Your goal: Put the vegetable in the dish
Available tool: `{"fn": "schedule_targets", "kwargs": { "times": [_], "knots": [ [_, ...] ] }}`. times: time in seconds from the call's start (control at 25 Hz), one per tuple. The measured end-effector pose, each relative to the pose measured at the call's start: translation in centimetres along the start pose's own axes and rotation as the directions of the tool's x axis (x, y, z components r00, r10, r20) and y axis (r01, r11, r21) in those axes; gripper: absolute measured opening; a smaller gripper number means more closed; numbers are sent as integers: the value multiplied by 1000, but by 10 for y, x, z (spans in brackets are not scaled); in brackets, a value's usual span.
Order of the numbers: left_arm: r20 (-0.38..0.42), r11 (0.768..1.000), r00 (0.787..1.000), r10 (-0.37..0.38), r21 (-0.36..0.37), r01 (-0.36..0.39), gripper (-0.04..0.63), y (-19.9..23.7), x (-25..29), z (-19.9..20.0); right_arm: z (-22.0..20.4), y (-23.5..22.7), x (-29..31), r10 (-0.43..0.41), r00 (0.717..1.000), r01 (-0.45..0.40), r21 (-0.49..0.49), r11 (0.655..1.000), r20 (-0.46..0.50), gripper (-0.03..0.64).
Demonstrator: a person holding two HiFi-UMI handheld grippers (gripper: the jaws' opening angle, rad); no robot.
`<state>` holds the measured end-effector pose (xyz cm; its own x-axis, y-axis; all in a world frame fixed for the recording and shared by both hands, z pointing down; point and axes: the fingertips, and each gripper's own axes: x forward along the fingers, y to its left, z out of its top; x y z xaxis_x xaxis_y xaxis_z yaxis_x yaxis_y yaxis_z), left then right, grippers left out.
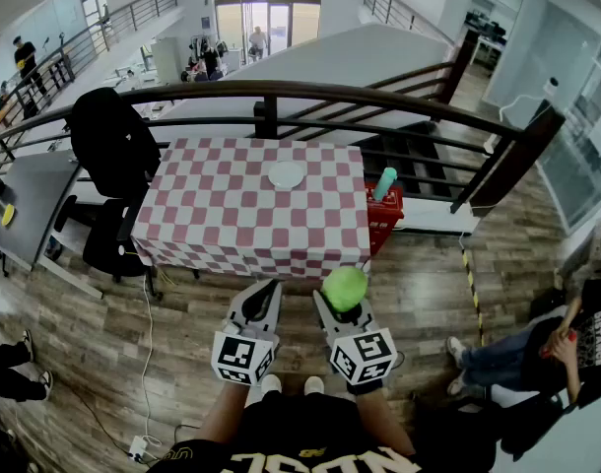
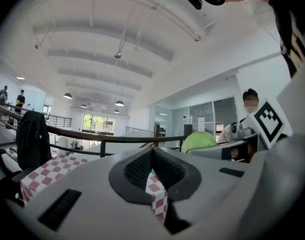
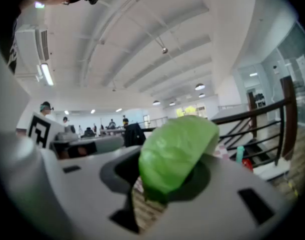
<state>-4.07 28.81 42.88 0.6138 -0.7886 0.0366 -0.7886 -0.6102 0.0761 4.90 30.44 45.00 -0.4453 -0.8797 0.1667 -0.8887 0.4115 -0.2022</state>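
The right gripper (image 3: pixel 165 183) is clamped on the vegetable (image 3: pixel 175 151), a rounded pale-green leafy piece. Its two jaws press on the lower part, and the rest bulges up and out past the tips. In the head view the vegetable (image 1: pixel 345 286) hangs in the air over the wooden floor (image 1: pixel 429 294), by the near right corner of the table (image 1: pixel 232 220) and well apart from the dish (image 1: pixel 286 175).

The left gripper (image 2: pixel 152 156) has its jaws together with nothing between the ribbed pads. A strip of checked cloth shows through the slit beyond them.

Both grippers are held side by side, close to the body and low in front of the person. Their tips point forward toward the table and their marker cubes (image 1: pixel 243 358) face up. The left gripper (image 1: pixel 269 292) lies just beside the right gripper (image 1: pixel 343 302), roughly parallel to it. A bare forearm (image 1: pixel 225 414) runs back from each one to the dark shirt at the bottom of the head view.

The table wears a red-and-white checked cloth, and the small white dish sits near its far edge, right of centre. A red basket (image 1: pixel 384 213) stands at the table's right end with a teal bottle (image 1: pixel 384 182) rising from it. A black chair (image 1: pixel 113 146) draped in dark cloth stands at the left end, and a dark railing (image 1: pixel 281 92) curves behind. A seated person (image 1: pixel 537 348) is at the far right.
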Motion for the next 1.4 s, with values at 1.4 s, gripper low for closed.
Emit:
{"fn": "schedule_targets", "kwargs": {
  "times": [1.4],
  "knots": [
    [-56,996,997,44,-76,-48,20,108,215,-48,-2,-168,164,43,994,-36,61,997,-104,143]
  ]
}}
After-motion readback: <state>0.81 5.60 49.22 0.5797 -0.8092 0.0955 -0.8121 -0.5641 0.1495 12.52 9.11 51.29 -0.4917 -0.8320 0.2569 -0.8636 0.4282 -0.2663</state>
